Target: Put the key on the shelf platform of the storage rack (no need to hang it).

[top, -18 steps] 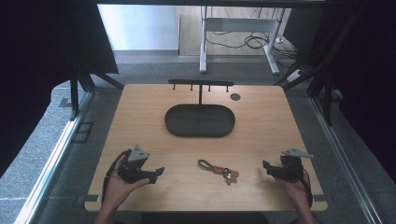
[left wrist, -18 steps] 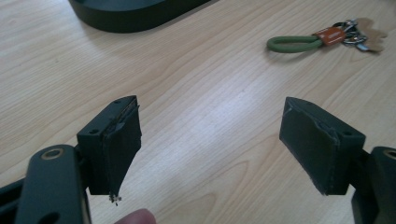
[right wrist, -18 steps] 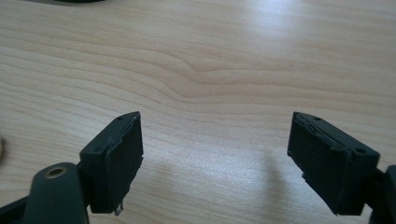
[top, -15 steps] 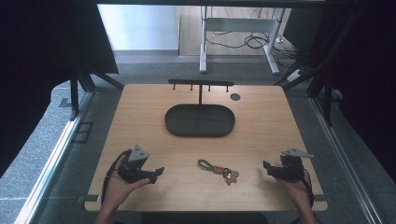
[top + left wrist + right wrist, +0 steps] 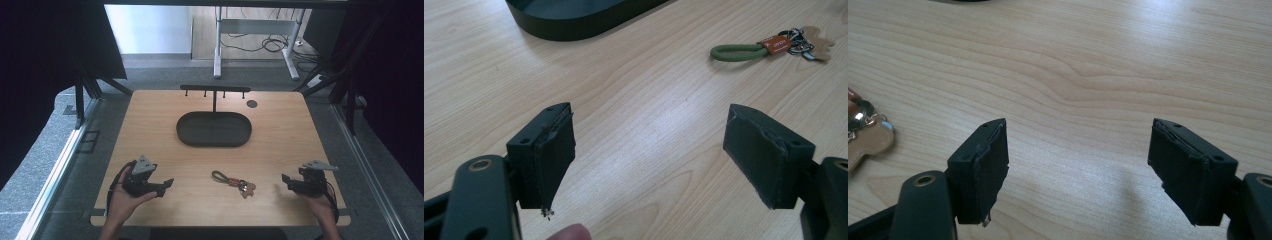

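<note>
keychain [image 5: 234, 181] flat on table [image 5: 280, 130], between left gripper [image 5: 167, 184] and right gripper [image 5: 284, 180], long axis left-right, green loop toward left. both jaws wide open, empty; right gripper somewhat nearer.

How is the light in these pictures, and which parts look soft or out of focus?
High view: dark curtains frame a dim scene; the pale wooden table is evenly lit, the small keyring with green loop soft. Left gripper view: sharp wood grain, faint sheen near the black oval tray. Right gripper view: a soft shadow lies between the jaws; the keys at the edge are blurred.
</note>
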{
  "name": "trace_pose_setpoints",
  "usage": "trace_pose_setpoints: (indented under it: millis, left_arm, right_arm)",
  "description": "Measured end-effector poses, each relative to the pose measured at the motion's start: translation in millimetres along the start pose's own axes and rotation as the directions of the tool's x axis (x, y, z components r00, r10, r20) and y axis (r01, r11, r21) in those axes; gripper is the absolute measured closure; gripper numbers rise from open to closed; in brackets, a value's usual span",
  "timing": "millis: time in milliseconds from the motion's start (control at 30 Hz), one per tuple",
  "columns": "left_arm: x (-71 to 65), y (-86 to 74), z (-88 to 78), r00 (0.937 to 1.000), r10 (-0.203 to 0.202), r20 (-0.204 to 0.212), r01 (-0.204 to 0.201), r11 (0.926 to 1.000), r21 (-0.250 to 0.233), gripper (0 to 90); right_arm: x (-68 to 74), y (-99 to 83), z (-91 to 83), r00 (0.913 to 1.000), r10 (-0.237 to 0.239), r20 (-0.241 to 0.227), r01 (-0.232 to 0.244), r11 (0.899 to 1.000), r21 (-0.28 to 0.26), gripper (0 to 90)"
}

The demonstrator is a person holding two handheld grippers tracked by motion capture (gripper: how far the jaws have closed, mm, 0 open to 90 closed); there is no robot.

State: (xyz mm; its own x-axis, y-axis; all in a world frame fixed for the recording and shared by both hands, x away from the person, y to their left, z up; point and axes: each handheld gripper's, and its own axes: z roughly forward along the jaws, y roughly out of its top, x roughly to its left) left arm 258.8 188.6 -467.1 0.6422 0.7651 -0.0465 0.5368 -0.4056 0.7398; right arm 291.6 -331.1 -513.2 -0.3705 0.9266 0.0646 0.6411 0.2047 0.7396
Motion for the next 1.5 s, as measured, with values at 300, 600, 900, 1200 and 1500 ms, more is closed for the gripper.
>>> trace_pose_setpoints:
  millis: [300, 600, 900, 1200, 1500]
  left_arm:
    - [0.5, -0.1, -0.2, 1.0, -0.009, 0.0, 0.009, 1.0, 0.003, 21.1]
    - [2.1, -1.0, -4.0, 0.9997, -0.022, -0.008, 0.022, 0.9998, -0.003, 21.1]
    - [1.2, -1.2, -2.5, 0.9998, -0.012, 0.017, 0.012, 0.9999, -0.002, 21.1]
    - [1.1, -0.5, -5.7, 0.9997, -0.02, 0.012, 0.02, 0.9997, -0.014, 21.1]
    - [-1.2, 0.0, -2.4, 0.9998, -0.006, 0.02, 0.006, 1.0, -0.005, 21.1]
  right_arm:
    - [0.1, 4.4, -7.5, 0.9997, -0.006, -0.023, 0.005, 1.0, -0.024, 26.9]
    - [17.1, 19.8, -13.5, 0.9889, -0.122, -0.085, 0.124, 0.992, 0.015, 29.2]
    - [33.1, 43.6, -15.0, 0.9712, -0.202, -0.126, 0.213, 0.974, 0.077, 29.2]
    - [49.1, 64.7, -12.3, 0.9381, -0.293, -0.184, 0.319, 0.939, 0.131, 33.8]
    - [69.0, 75.7, -6.7, 0.9107, -0.338, -0.237, 0.378, 0.914, 0.146, 37.6]
